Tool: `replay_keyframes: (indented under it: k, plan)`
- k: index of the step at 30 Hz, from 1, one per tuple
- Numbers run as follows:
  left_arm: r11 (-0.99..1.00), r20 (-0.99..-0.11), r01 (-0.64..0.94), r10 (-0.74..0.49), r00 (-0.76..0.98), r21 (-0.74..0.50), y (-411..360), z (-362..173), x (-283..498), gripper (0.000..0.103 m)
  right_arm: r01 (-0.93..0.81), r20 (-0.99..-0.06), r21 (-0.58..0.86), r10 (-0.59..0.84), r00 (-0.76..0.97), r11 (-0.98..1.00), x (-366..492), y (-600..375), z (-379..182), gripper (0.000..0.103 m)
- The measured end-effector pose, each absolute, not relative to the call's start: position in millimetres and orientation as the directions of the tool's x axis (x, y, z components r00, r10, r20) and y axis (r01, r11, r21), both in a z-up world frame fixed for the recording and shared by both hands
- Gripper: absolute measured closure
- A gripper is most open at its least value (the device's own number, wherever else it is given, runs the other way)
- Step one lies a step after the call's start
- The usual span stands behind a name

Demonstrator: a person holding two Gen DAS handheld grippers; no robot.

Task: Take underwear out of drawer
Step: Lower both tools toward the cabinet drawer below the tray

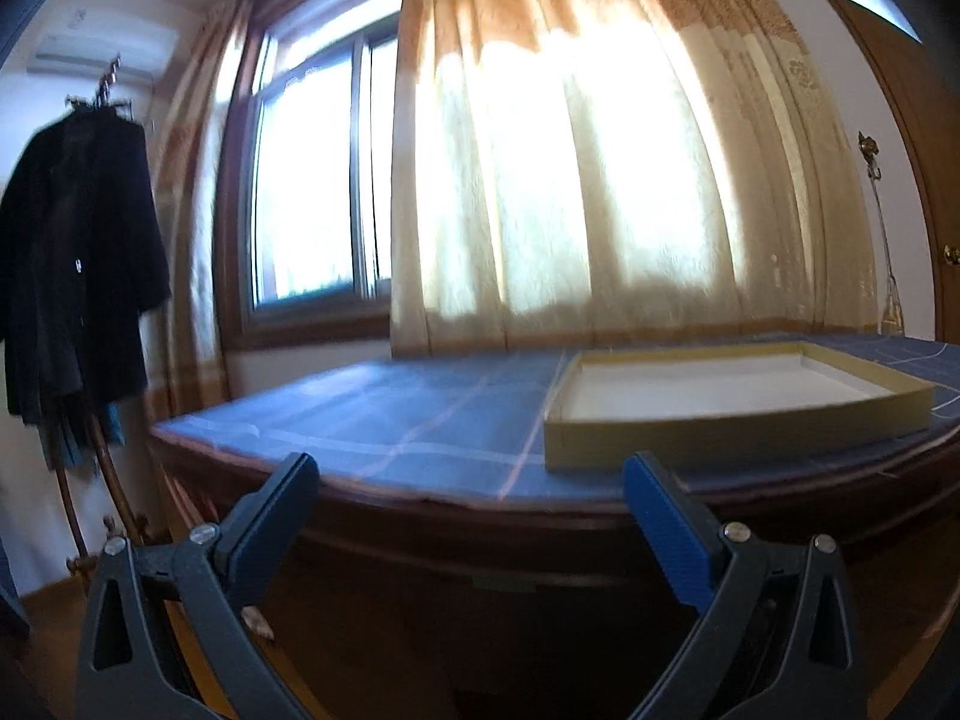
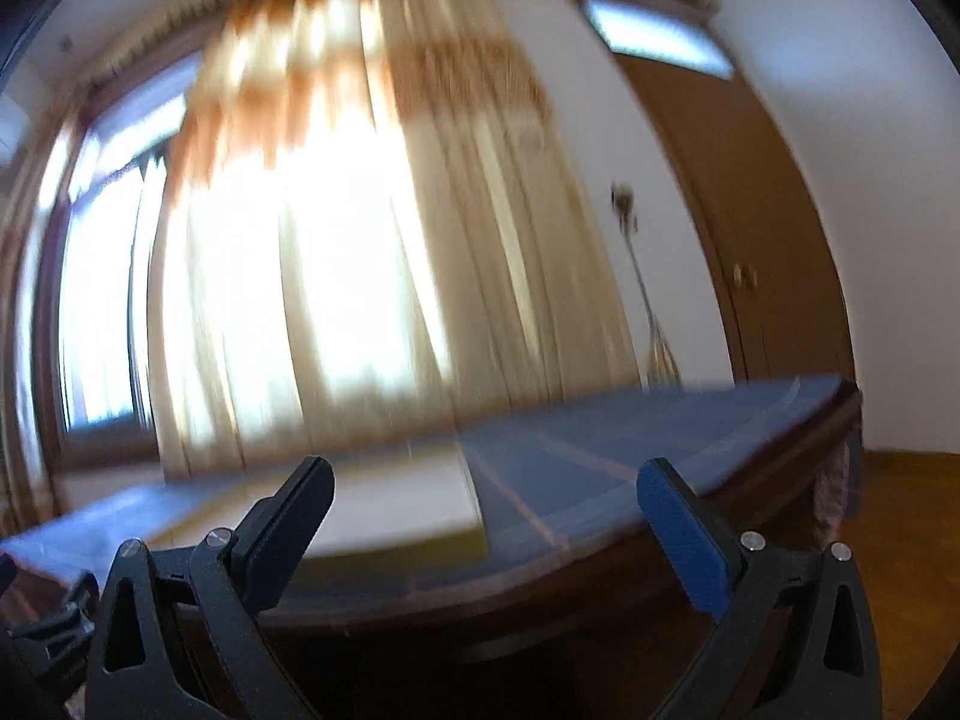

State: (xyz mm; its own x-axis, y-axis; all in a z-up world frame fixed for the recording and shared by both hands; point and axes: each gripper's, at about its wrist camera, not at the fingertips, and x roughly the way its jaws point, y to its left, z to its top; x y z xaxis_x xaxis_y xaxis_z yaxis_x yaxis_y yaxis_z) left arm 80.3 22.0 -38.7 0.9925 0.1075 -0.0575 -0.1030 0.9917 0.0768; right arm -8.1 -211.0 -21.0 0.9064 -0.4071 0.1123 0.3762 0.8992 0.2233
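Observation:
No underwear and no open drawer show in either view. My left gripper [image 1: 471,468] is open and empty, held in front of the dark wooden desk [image 1: 480,546] at its front edge. My right gripper [image 2: 486,477] is also open and empty, level with the same desk's edge [image 2: 540,582]; this view is blurred. A shallow yellow box [image 1: 732,414] with a white inside lies empty on the blue checked cloth [image 1: 384,414]. In the right wrist view the box [image 2: 384,510] sits just beyond my fingers.
Behind the desk hang sunlit cream curtains [image 1: 570,180] over a window [image 1: 312,180]. Dark coats [image 1: 78,276] hang on a stand at the left. A wooden door [image 2: 738,228] and wood floor [image 2: 900,516] are at the right.

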Motion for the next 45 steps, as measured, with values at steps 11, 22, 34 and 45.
replay_keyframes:
  k: [11, 22, 34, 45]
  plan:
    - [0.995, 0.111, -0.075, 0.068, 0.991, 0.061, 15, -44, 99, 0.0, 0.399, 0.367, 0.09, -0.403, 0.839, 0.913, 31, -180, -30, 0.001]
    - [0.997, 0.157, -0.078, 0.076, 0.985, 0.005, 18, -55, 121, 0.0, 0.405, 0.38, 0.078, -0.403, 0.833, 0.911, 55, -180, -52, 0.001]
    - [0.998, 0.107, -0.055, 0.056, 0.993, -0.013, 17, -71, 138, 0.0, 0.439, 0.334, 0.057, -0.431, 0.838, 0.897, 71, -183, -71, 0.001]
    - [0.999, 0.096, -0.04, 0.041, 0.995, -0.02, 18, -73, 148, 0.0, 0.498, 0.345, 0.012, -0.471, 0.812, 0.867, 76, -184, -68, 0.001]
